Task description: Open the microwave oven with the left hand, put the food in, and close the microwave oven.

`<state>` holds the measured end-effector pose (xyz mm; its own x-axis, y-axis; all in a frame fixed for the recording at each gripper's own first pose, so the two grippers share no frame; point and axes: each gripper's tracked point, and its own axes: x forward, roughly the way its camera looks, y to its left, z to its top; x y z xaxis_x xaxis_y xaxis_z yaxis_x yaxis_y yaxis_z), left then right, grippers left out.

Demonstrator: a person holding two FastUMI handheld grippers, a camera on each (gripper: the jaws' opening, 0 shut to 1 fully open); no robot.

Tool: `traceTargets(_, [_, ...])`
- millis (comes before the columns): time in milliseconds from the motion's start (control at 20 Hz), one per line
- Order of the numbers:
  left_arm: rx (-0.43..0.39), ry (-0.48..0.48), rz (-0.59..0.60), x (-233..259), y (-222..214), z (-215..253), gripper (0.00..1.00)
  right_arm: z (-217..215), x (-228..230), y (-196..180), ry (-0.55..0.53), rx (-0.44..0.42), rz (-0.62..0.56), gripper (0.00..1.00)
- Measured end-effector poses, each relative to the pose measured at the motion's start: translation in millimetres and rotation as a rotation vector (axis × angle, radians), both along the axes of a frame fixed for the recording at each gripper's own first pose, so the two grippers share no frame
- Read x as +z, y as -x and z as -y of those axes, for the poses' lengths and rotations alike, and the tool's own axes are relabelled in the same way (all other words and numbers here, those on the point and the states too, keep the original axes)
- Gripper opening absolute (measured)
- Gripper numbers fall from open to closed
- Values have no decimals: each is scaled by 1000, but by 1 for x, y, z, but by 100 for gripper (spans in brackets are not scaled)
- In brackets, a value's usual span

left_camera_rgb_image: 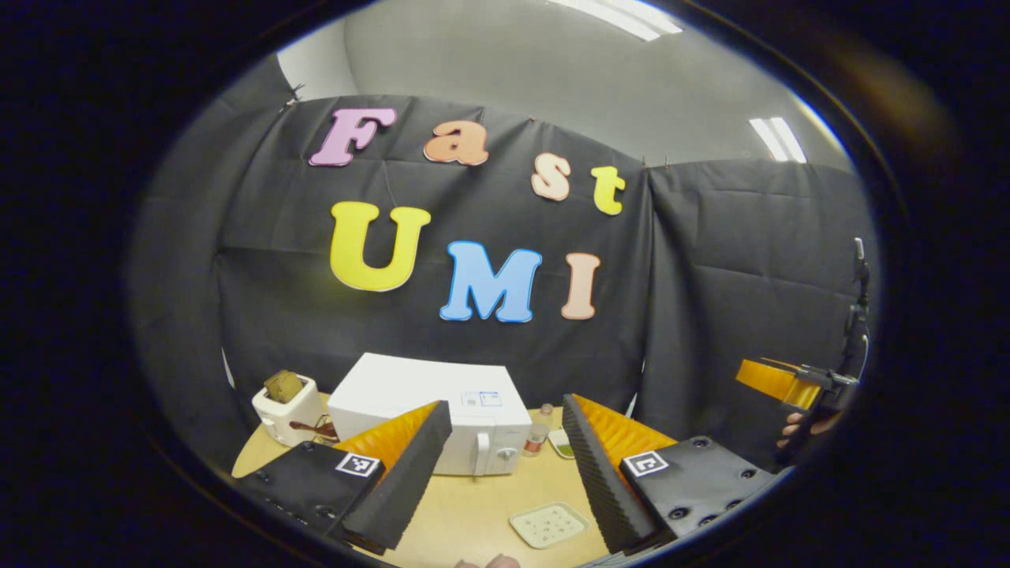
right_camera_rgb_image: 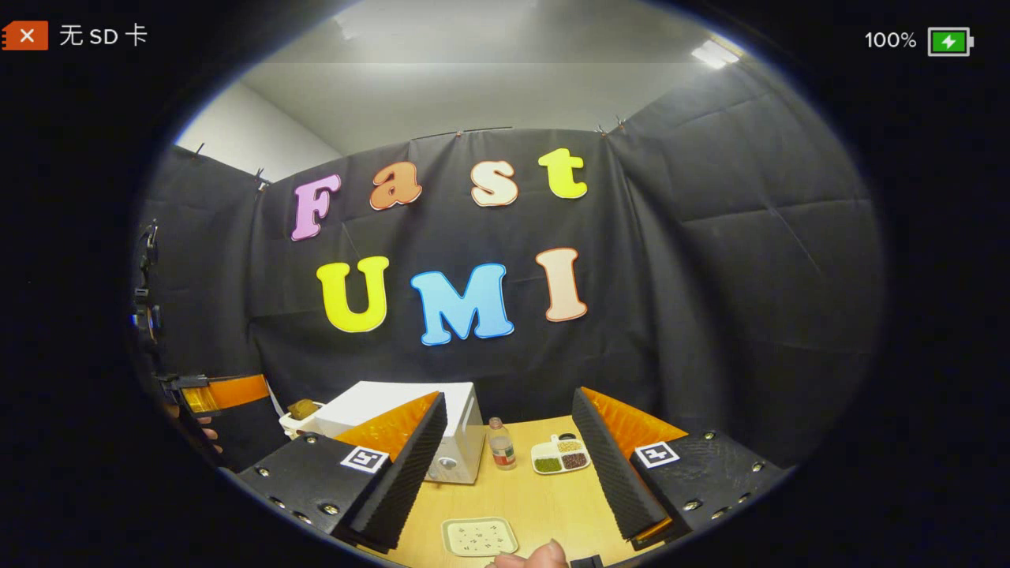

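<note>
Item: white boxy microwave oven [left_camera_rgb_image: 442,410], door closed, standing at the back left of the pale wooden table [left_camera_rgb_image: 473,505], beside a cream toaster [left_camera_rgb_image: 286,410]; a rigid, heavy body likely to stay put, best taken at the vertical white door handle [left_camera_rgb_image: 479,452]. Food: pale square plate [left_camera_rgb_image: 548,525] at the table's near edge, probably light, stiff and slippery, best gripped by its rim. Left gripper [left_camera_rgb_image: 505,465] and right gripper [right_camera_rgb_image: 505,465] both wide open, holding nothing, raised well short of the oven.

On the bench [left_camera_rgb_image: 473,513] the microwave [left_camera_rgb_image: 430,410] stands at the back, with the toaster [left_camera_rgb_image: 288,410] just to its left and a bottle [right_camera_rgb_image: 500,444] just to its right. A divided dish [right_camera_rgb_image: 560,455] lies right of the bottle, and a tray [left_camera_rgb_image: 549,524] lies nearer the front, well apart from the microwave.
</note>
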<state>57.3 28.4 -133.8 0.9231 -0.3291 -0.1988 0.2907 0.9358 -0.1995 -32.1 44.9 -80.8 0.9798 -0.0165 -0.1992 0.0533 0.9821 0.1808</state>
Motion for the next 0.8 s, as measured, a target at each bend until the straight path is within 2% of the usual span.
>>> traceTargets(150, [15, -44, 73, 34, 6, 12, 99, 12, 8, -4, -31, 12, 26, 97])
traceTargets(250, [21, -74, 110, 44, 11, 22, 92, 18, 8, -6, -28, 24, 24, 97])
traceTargets(300, [15, -75, 112, 41, 13, 28, 95, 18, 5, -5, -31, 29, 16, 97])
traceTargets(400, [6, -68, 111, 38, 14, 34, 92, 23, 4, -7, -30, 20, 12, 98])
traceTargets(550, [-2, -80, 78, 23, 0, 23, 95, 19, 0, -12, -29, 4, -5, 97])
traceTargets(800, [-8, -60, 74, 21, -20, 7, 92, 2, 5, -29, 5, 3, -3, 98])
